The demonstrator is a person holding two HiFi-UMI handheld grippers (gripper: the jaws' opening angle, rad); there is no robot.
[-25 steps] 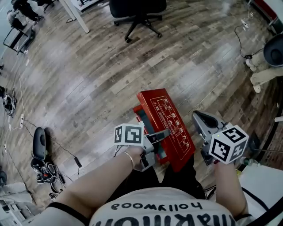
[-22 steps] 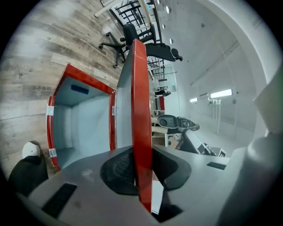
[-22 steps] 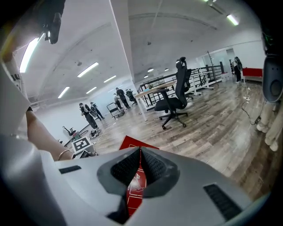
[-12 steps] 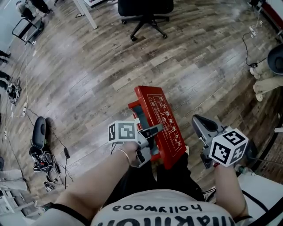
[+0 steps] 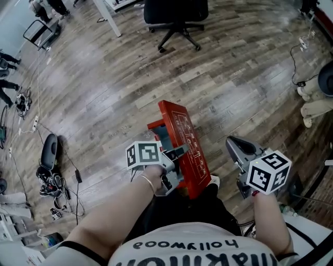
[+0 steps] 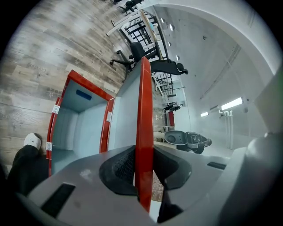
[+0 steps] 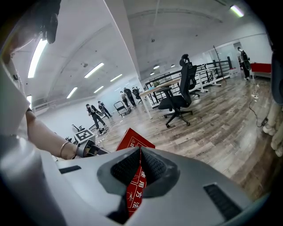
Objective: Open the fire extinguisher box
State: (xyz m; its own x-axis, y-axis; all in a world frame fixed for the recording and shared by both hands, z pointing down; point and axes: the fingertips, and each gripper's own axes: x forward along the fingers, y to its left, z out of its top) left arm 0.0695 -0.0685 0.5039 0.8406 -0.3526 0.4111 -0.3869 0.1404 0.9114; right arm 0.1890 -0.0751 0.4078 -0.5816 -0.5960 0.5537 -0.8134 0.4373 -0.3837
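Observation:
A red fire extinguisher box (image 5: 157, 126) lies on the wooden floor in front of my feet. Its red door (image 5: 186, 148), printed with white characters, stands lifted on edge over the grey-blue inside (image 6: 84, 119). My left gripper (image 5: 179, 152) is shut on the door's free edge (image 6: 143, 132), with the red rim pinched between both pads. My right gripper (image 5: 232, 141) hangs to the right of the box, apart from it, jaws shut with nothing held. In the right gripper view the door (image 7: 132, 140) shows beyond the right gripper (image 7: 139, 170).
A black office chair (image 5: 174, 15) stands behind the box. Cables and a black object (image 5: 47, 166) lie on the floor at the left. White gear (image 5: 316, 101) sits at the right edge. My shoe (image 5: 213, 181) is beside the box. Several people (image 7: 95, 112) stand far off.
The door has swung further up and now stands more on edge, my left gripper rising with it. My right gripper has stayed beside the box, still clear of it.

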